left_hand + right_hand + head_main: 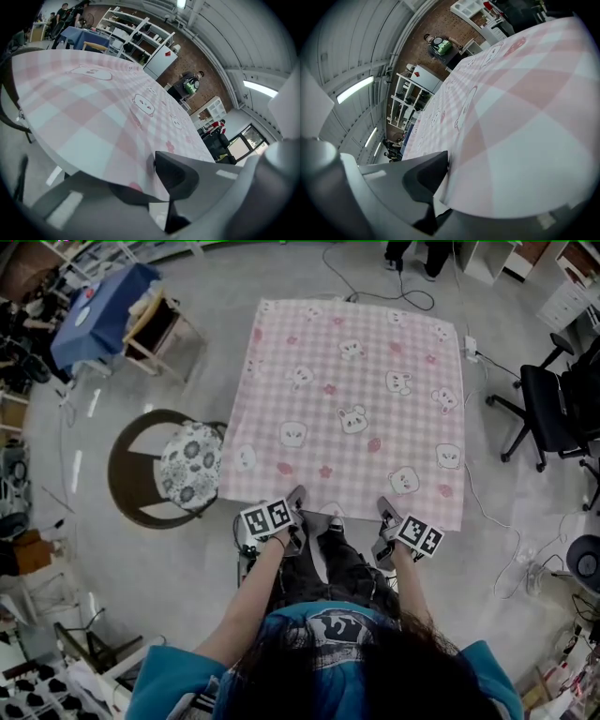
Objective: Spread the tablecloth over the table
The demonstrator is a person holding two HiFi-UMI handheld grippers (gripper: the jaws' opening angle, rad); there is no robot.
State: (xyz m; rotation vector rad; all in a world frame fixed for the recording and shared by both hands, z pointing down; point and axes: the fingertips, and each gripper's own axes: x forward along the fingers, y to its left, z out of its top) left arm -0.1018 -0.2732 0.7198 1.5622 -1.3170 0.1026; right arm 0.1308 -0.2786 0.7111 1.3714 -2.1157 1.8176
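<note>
The pink checked tablecloth (356, 399) with small animal faces lies flat over the table, and its near edge hangs just in front of me. My left gripper (294, 499) holds that near edge left of the middle, and my right gripper (384, 512) holds it further right. In the left gripper view the cloth (93, 122) runs between the jaws of the left gripper (150, 183), which are shut on its hem. In the right gripper view the cloth (525, 117) is pinched the same way by the right gripper (443, 183).
A round brown chair with a floral cushion (189, 465) stands at the table's left side. A black office chair (553, 418) is on the right. A blue-covered table (98, 315) and a wooden chair (159, 329) stand far left. Cables (375, 287) lie on the floor beyond the table.
</note>
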